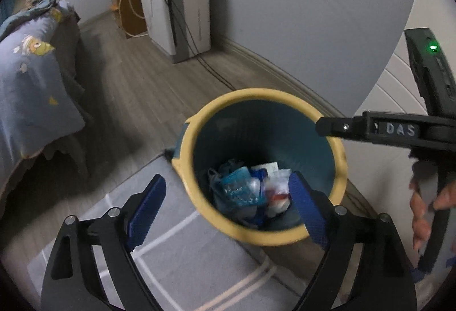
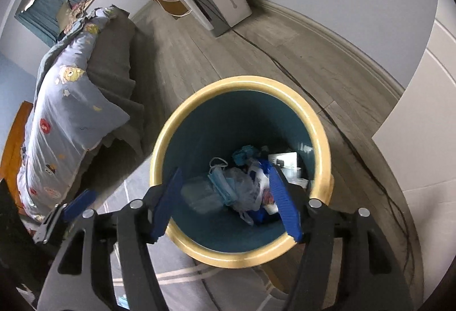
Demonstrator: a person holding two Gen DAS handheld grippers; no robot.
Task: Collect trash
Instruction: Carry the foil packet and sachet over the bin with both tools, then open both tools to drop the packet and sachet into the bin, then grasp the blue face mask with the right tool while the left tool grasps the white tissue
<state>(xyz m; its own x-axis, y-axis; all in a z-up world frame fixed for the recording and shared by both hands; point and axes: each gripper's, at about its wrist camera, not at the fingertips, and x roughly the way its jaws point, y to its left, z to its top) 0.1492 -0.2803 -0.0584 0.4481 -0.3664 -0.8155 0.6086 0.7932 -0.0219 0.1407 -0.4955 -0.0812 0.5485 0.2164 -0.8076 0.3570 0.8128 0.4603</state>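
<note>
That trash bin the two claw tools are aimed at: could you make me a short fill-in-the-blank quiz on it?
The trash bin has a ____ rim.
Its inside wall is coloured ____.
The right gripper above it has its jaws ____.
The left gripper holds ____.

Missing words: yellow; teal; open; nothing

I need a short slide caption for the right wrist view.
Open right hand-held gripper above a yellow-rimmed bin holding trash.
</note>
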